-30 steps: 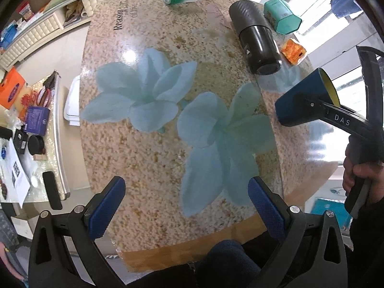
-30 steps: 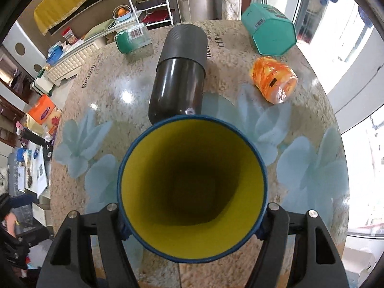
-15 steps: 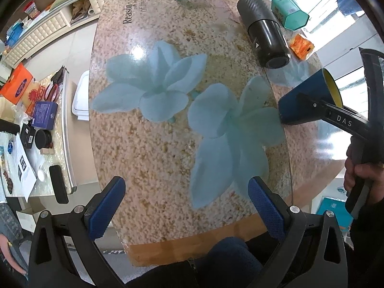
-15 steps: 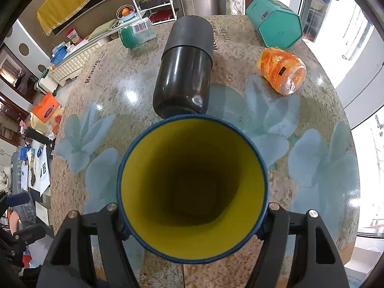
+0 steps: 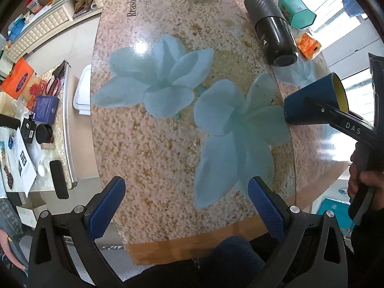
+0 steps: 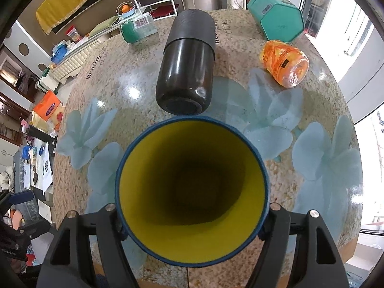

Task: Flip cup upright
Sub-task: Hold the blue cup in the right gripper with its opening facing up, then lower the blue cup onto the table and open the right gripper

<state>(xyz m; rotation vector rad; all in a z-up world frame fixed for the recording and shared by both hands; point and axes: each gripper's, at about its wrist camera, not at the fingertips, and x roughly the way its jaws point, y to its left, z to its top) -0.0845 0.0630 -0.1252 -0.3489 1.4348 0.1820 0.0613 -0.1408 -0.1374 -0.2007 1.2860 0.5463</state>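
Note:
The cup [image 6: 192,192] is dark blue outside and yellow inside. My right gripper [image 6: 192,225] is shut on its sides, and its open mouth faces the right wrist camera. In the left wrist view the cup [image 5: 309,103] is tilted, mouth up and to the right, with its base at or just above the table; contact is unclear. My left gripper [image 5: 184,204] is open and empty over the near edge of the table, to the left of the cup.
The round table [image 5: 148,148] has a speckled top with pale blue flowers. A black flask [image 6: 187,67] lies on its side beyond the cup. An orange jar [image 6: 285,64], a teal box [image 6: 276,14] and a green-lidded jar [image 6: 136,30] lie further back.
The right gripper has carried the cup lower and a little back from the black flask. The left gripper has drawn back and risen, so more of the table shows.

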